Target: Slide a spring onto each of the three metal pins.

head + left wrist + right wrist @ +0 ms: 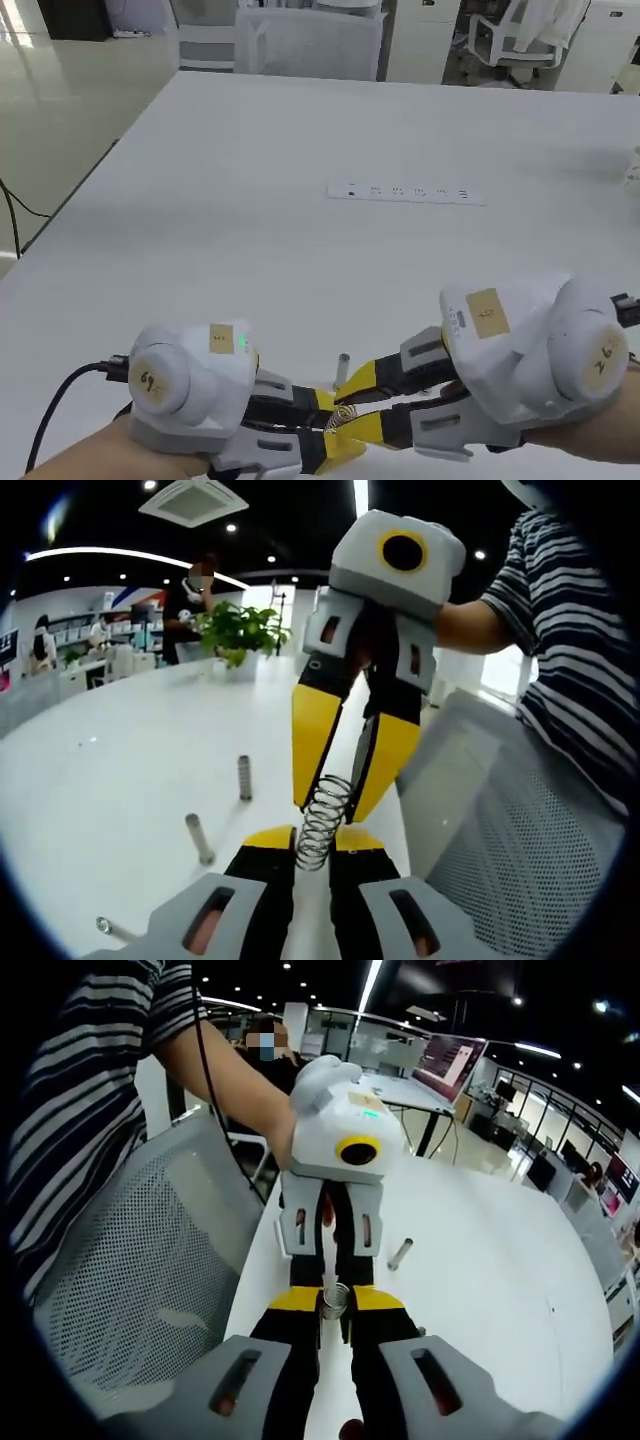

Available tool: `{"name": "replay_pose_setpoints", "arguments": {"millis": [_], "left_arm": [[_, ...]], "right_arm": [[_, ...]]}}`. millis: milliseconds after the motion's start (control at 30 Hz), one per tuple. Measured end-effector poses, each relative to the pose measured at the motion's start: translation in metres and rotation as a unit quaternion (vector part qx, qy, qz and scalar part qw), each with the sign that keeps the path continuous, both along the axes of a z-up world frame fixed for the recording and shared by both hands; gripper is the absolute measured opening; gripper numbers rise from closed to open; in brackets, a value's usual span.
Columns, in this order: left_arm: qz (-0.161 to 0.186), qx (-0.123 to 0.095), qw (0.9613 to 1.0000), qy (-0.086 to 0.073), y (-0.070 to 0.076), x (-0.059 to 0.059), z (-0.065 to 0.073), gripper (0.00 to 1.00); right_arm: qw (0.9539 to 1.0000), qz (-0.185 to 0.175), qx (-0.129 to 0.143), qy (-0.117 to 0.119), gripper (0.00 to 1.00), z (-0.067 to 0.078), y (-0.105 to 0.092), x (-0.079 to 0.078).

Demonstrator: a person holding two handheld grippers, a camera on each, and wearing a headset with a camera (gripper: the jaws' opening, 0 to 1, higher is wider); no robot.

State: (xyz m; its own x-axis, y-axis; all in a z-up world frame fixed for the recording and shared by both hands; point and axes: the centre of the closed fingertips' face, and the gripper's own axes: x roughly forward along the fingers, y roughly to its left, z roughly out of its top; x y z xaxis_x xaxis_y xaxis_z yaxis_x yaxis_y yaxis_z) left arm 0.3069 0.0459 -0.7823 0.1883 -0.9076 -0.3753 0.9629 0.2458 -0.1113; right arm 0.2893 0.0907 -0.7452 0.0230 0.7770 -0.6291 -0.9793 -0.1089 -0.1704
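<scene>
Left gripper (312, 838) and right gripper (335, 1305) both pinched the silver coil spring (322, 820). I reckoned one end needed freeing, then squaring over the upright grey metal pin (243, 777).

Looks like an open-plan office. Told by the wide white worktop (300, 140) with a power strip (405, 192) near its middle, chairs (310, 45) past the far edge and glossy floor (50, 90) off the left edge. Backed up by more desks (405, 1090), a monitor (452, 1060), a potted plant (235, 630), ceiling downlights (230, 527), a vent (193, 500) and people (183, 610) about.
</scene>
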Motion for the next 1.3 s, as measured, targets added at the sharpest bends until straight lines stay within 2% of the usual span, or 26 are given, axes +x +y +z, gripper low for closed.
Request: {"name": "replay_pose_setpoints", "arguments": {"millis": [167, 567, 633, 867, 1067, 1300], "left_arm": [[0.002, -0.001, 1.0000, -0.005, -0.001, 0.001, 0.002, 0.04], [0.003, -0.004, 1.0000, -0.008, -0.001, -0.002, 0.003, 0.05], [0.009, -0.007, 0.9999, -0.001, -0.001, -0.001, 0.003, 0.06], [0.021, -0.013, 0.9997, 0.003, 0.002, 0.000, 0.004, 0.11], [0.028, -0.006, 0.9996, 0.005, 0.006, -0.001, 0.001, 0.15], [0.061, -0.003, 0.9981, 0.010, 0.019, 0.005, -0.002, 0.18]], "right_arm": [[1.0000, 0.000, 0.005, -0.005, 0.07, 0.002, 0.003, 0.001], [1.0000, -0.002, 0.002, 0.004, 0.07, 0.003, 0.002, -0.001], [1.0000, 0.000, -0.002, 0.000, 0.07, 0.003, 0.001, -0.001], [1.0000, -0.004, -0.006, -0.006, 0.07, 0.002, -0.001, 0.002], [0.9998, -0.011, -0.014, -0.008, 0.07, -0.001, -0.003, 0.006], [0.9996, -0.017, -0.021, -0.012, 0.07, -0.003, -0.006, 0.010]]}}
